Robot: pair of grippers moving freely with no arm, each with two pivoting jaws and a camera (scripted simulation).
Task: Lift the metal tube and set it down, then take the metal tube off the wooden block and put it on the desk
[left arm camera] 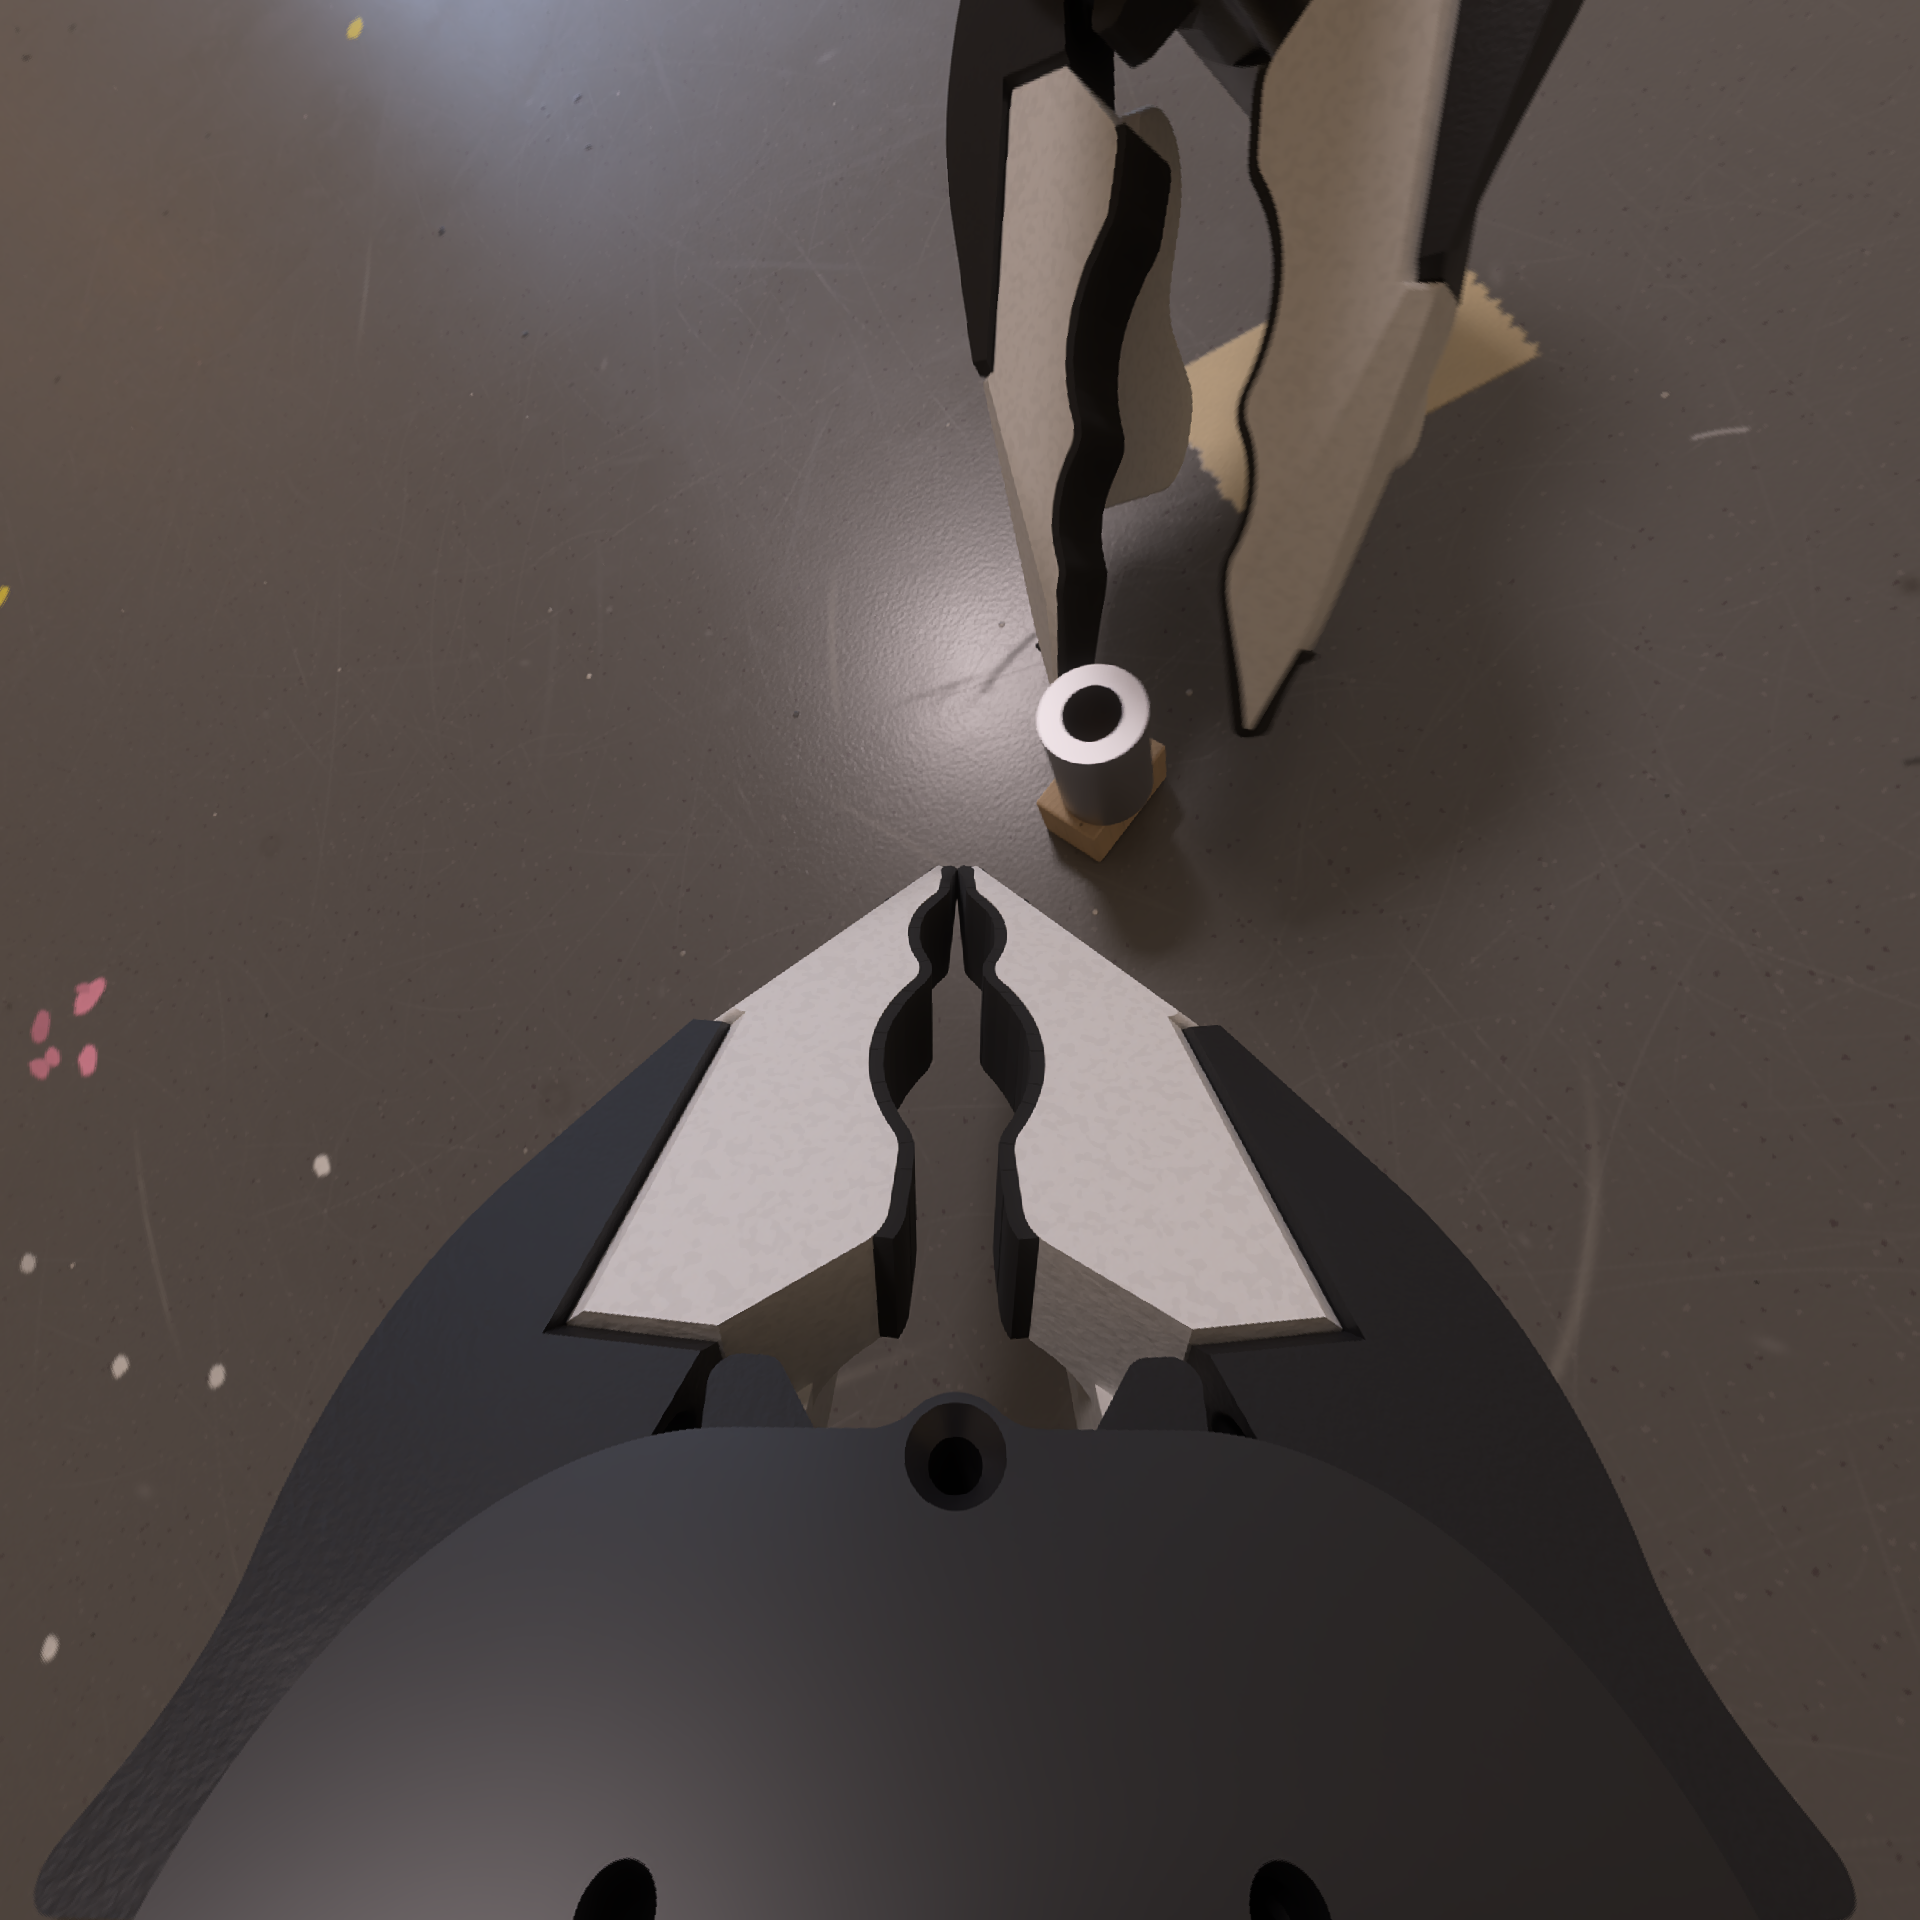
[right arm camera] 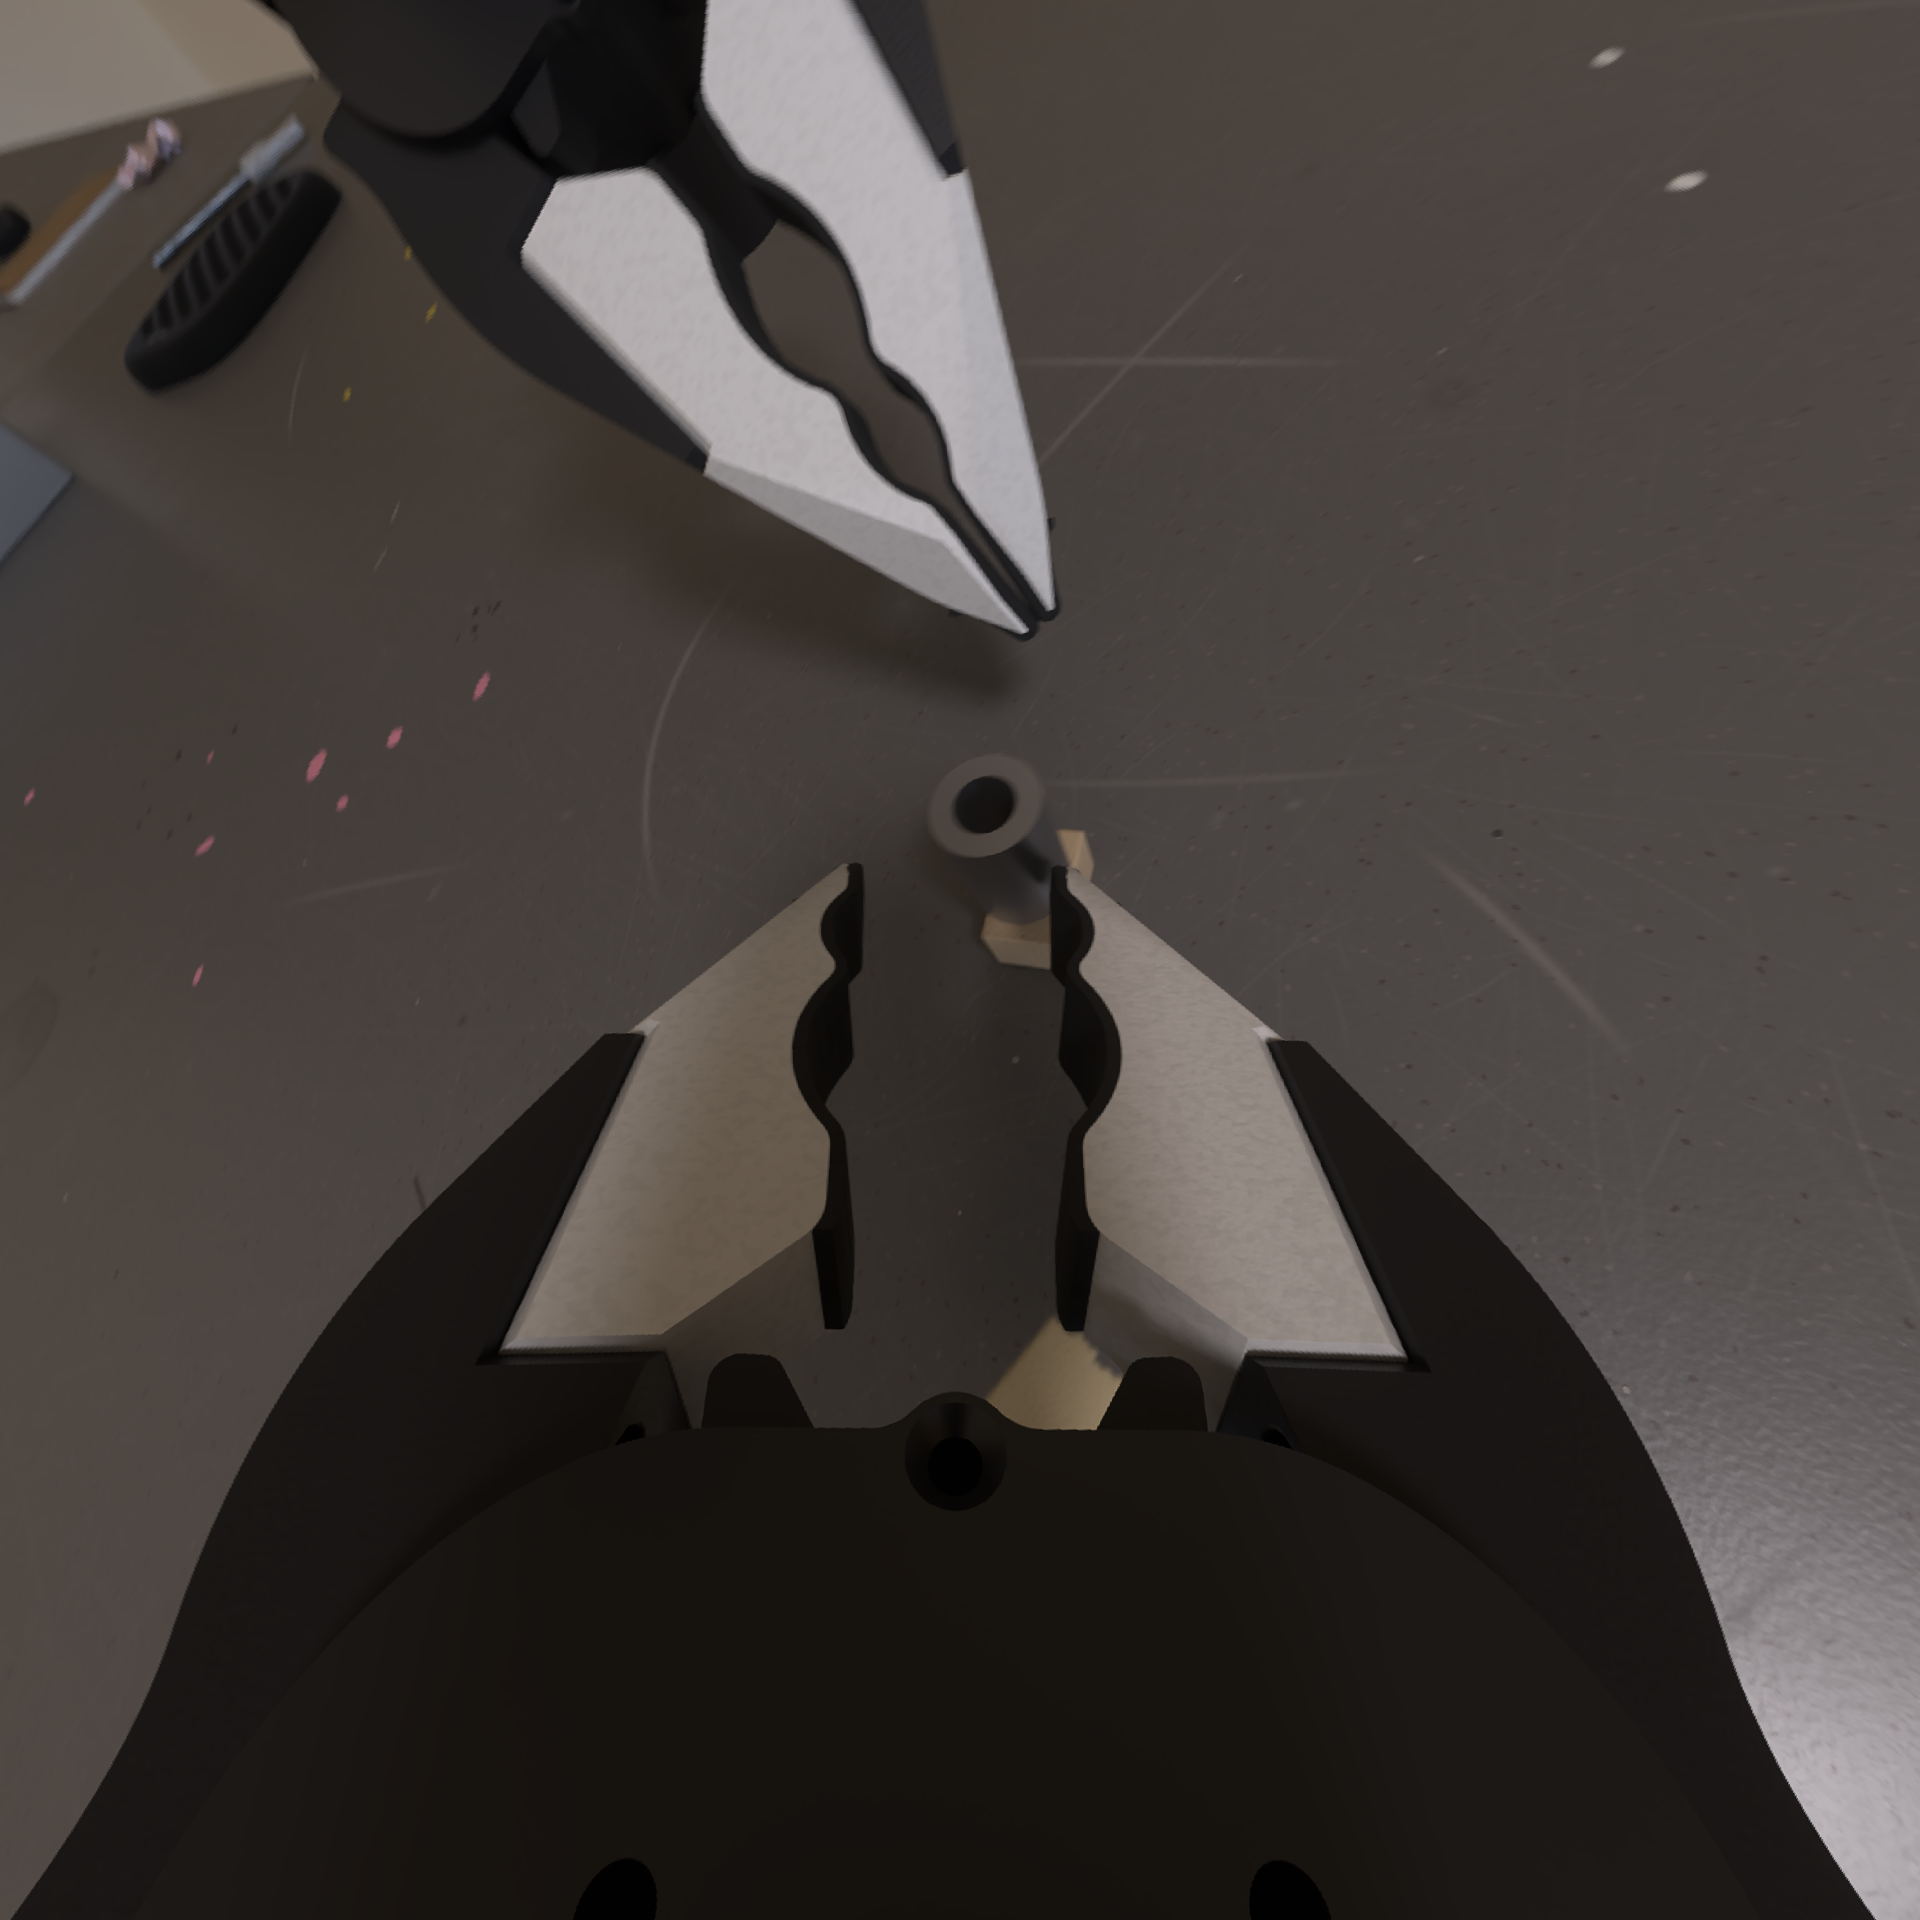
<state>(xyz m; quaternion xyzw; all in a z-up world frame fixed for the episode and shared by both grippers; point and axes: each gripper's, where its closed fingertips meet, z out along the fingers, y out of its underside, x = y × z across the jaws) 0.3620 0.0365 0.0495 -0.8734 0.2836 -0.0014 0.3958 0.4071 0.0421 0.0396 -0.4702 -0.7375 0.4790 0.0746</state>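
A short metal tube [left arm camera: 1093,750] stands upright on a small wooden block [left arm camera: 1099,827] on the dark desk. My left gripper [left arm camera: 956,875] is shut and empty, its tip just short of the block, to the block's left. My right gripper [left arm camera: 1164,675] is open on the far side of the tube, one finger close behind it. In the right wrist view the tube [right arm camera: 985,808] and block [right arm camera: 1023,940] sit just beyond my open right gripper [right arm camera: 956,878]; its right finger covers part of them. The shut left gripper [right arm camera: 1034,621] hangs beyond the tube.
A tan piece with a jagged edge [left arm camera: 1481,338] lies on the desk behind the right gripper. At the far left of the right wrist view lie a black ribbed object [right arm camera: 234,281], a metal rod [right arm camera: 229,192] and a grey slab [right arm camera: 26,488]. Paint specks [left arm camera: 68,1029] dot the desk.
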